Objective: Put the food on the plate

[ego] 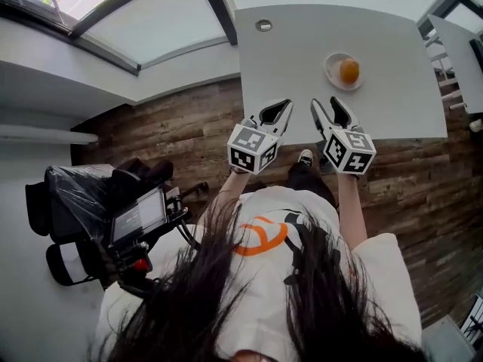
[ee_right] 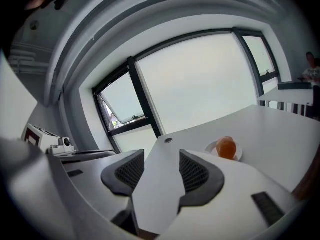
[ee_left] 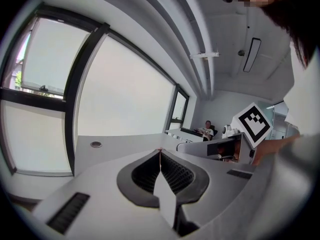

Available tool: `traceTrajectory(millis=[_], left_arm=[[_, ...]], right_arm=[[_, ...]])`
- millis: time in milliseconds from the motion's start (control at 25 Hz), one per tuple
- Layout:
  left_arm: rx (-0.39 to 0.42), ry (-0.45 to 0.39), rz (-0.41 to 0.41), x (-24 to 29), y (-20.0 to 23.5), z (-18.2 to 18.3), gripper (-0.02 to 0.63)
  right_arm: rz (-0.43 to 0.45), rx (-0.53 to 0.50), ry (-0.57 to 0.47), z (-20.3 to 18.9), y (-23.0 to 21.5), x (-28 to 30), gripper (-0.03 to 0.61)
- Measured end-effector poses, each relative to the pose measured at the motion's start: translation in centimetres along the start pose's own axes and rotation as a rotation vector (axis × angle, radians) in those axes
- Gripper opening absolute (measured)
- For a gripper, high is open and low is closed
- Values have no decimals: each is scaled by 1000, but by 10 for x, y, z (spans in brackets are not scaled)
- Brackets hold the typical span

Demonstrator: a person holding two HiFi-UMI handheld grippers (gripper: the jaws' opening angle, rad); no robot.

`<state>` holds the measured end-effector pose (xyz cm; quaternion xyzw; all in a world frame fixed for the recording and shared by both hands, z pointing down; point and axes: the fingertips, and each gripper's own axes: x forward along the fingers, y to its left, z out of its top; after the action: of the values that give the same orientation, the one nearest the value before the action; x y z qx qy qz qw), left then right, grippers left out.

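An orange piece of food [ego: 349,70] lies on a small white plate [ego: 333,61] toward the right of the white table [ego: 302,81]. In the right gripper view the food [ee_right: 226,147] and plate [ee_right: 211,147] sit just right of the jaws, some way ahead. My right gripper [ego: 333,105] hangs over the table's near edge, short of the plate, open with nothing between its pads [ee_right: 162,156]. My left gripper [ego: 281,110] hovers beside it over the same edge, its pads meeting with nothing held [ee_left: 160,151].
A round cable hole [ego: 263,26] sits at the table's far left. Another white table [ego: 462,47] stands to the right. Camera gear wrapped in plastic [ego: 106,210] stands on the wooden floor [ego: 181,134] at the left. A seated person [ee_left: 207,128] is far off.
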<state>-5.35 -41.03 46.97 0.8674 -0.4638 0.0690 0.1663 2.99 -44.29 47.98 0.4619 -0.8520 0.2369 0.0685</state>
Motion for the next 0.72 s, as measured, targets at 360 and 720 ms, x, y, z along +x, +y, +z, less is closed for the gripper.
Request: traceTrajectory(millis=[360, 720], left_arm=[[-35, 2, -90, -78, -25, -36, 6], [9, 40, -198, -126, -87, -72, 6]], right_arm=[[-101, 64, -71, -37, 63, -75, 107], [-171, 96, -89, -83, 89, -150, 107]])
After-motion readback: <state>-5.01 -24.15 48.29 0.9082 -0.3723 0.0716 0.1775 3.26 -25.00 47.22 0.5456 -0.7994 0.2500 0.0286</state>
